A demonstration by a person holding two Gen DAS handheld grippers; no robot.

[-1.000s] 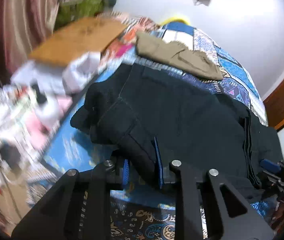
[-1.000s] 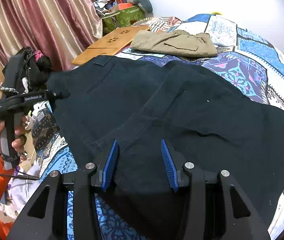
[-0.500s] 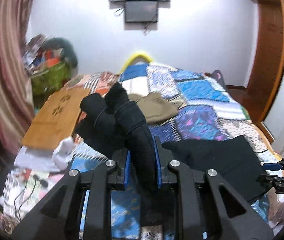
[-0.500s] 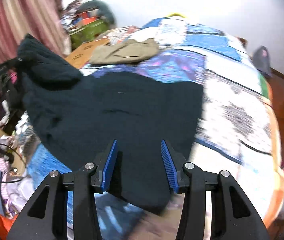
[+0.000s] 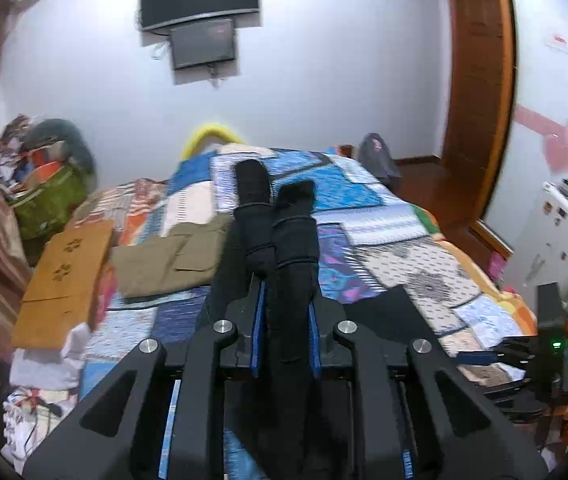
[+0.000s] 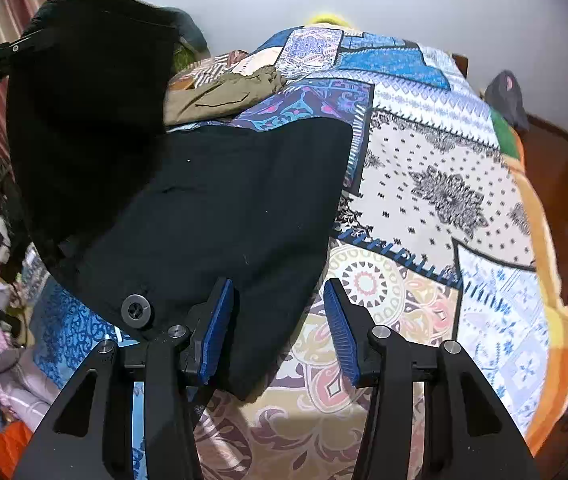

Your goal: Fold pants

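Note:
Black pants (image 6: 224,208) lie spread on the patchwork bed (image 6: 443,200). One end of them is lifted at the upper left of the right wrist view, where my left gripper (image 6: 24,40) holds it. In the left wrist view the left gripper (image 5: 284,320) is shut on a bunched roll of the black fabric (image 5: 280,240), which sticks up past the blue pads. My right gripper (image 6: 280,328) stands open just above the pants' near corner, its pads apart and not pressing. A button (image 6: 136,310) shows on the near edge. The right gripper (image 5: 483,356) also shows low at the right of the left wrist view.
Folded khaki pants (image 5: 172,264) lie further up the bed. A wooden board (image 5: 64,276) and a white cloth pile (image 5: 44,364) sit at the bed's left side, with a green bag (image 5: 48,204) behind. A white cabinet (image 5: 555,240) stands right. A dark bag (image 6: 503,96) sits beyond the bed.
The left gripper has risen and rolled, lifting the pants' end off the bed. The right gripper swung rightwards to the pants' near corner at the bed's edge.

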